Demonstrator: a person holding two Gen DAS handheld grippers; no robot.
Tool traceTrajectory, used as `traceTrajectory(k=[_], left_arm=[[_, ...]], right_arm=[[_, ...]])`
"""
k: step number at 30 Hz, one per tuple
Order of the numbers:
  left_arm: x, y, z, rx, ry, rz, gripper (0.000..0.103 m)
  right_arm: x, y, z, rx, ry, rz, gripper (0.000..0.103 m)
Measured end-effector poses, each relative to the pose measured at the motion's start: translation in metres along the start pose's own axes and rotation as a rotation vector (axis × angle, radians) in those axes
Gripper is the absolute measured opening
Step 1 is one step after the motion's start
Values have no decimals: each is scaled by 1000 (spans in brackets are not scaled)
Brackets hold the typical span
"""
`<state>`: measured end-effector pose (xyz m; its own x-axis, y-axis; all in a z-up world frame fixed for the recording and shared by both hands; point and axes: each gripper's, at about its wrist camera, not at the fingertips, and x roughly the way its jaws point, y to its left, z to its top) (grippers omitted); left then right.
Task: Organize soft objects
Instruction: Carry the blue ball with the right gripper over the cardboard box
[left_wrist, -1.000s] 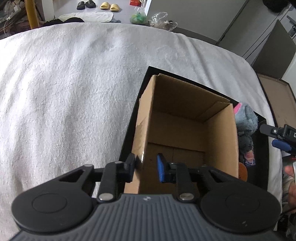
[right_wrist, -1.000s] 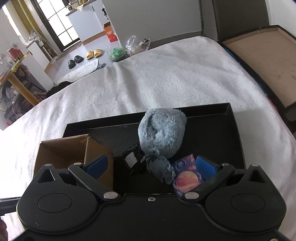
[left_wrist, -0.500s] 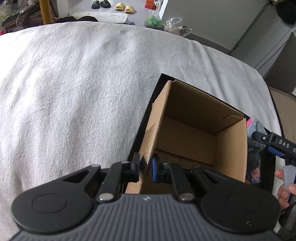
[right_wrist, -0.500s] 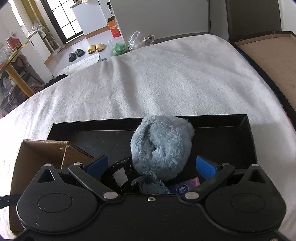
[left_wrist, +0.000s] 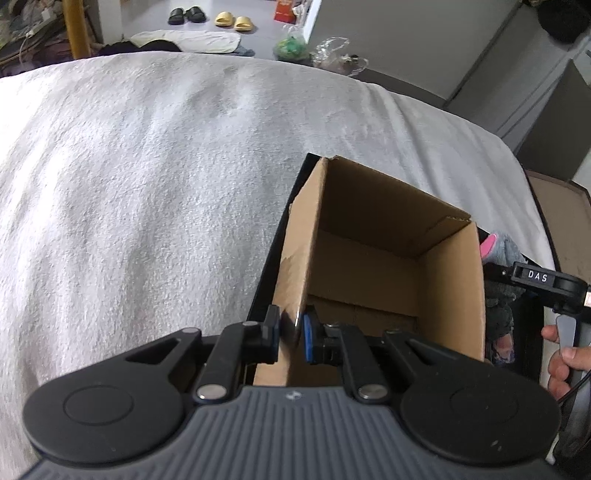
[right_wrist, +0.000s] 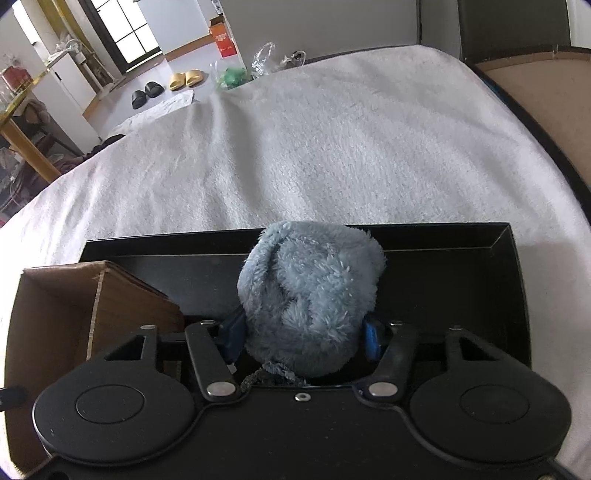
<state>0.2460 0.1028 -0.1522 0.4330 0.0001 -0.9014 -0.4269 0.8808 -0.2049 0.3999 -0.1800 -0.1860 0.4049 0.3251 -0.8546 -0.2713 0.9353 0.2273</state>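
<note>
Landmark: black tray (right_wrist: 509, 295), set on a white fleecy blanket (right_wrist: 332, 147). At the tray's left end: open cardboard box (left_wrist: 373, 254), upright, nothing visible inside. Left gripper (left_wrist: 290, 334): jaws pressed together, pinching the box's left wall at its near top edge, one blue pad outside, one inside. Right of the box, inside the tray: blue-grey plush toy (right_wrist: 310, 299), fluffy, with a pink patch visible from the left wrist view. Right gripper (right_wrist: 303, 338): jaws closing, plush toy between them, blue pads against its lower flanks on both sides. Below the toy at the tray's near edge: dark fuzzy item (right_wrist: 269, 376), mostly hidden, kind not determinable. Legible writing: "DAS" in white letters on the side of the right gripper's finger, read from the left wrist view. Right hand (left_wrist: 561, 360): fingers wrapped on the handle at the tray's right end. Beyond the tray, past the blanket's far edge: black slippers (right_wrist: 146, 94), yellow slippers (right_wrist: 186, 78), red carton (right_wrist: 223, 40) with print too small to read.
</note>
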Motion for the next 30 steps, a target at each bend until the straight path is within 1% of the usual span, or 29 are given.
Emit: traceTrajectory(k=[9, 18, 22, 30], left_arm=[[-6, 1, -9, 57, 10, -50, 11], [-14, 11, -17, 119, 23, -75, 11], [-14, 18, -16, 121, 32, -84, 11], [-15, 18, -13, 131, 29, -85, 11]], right_arm=[[-38, 6, -3, -2, -51, 21, 56], [-78, 23, -11, -18, -89, 46, 56], [-95, 33, -17, -30, -111, 53, 56], [-118, 59, -32, -57, -132, 75, 56]])
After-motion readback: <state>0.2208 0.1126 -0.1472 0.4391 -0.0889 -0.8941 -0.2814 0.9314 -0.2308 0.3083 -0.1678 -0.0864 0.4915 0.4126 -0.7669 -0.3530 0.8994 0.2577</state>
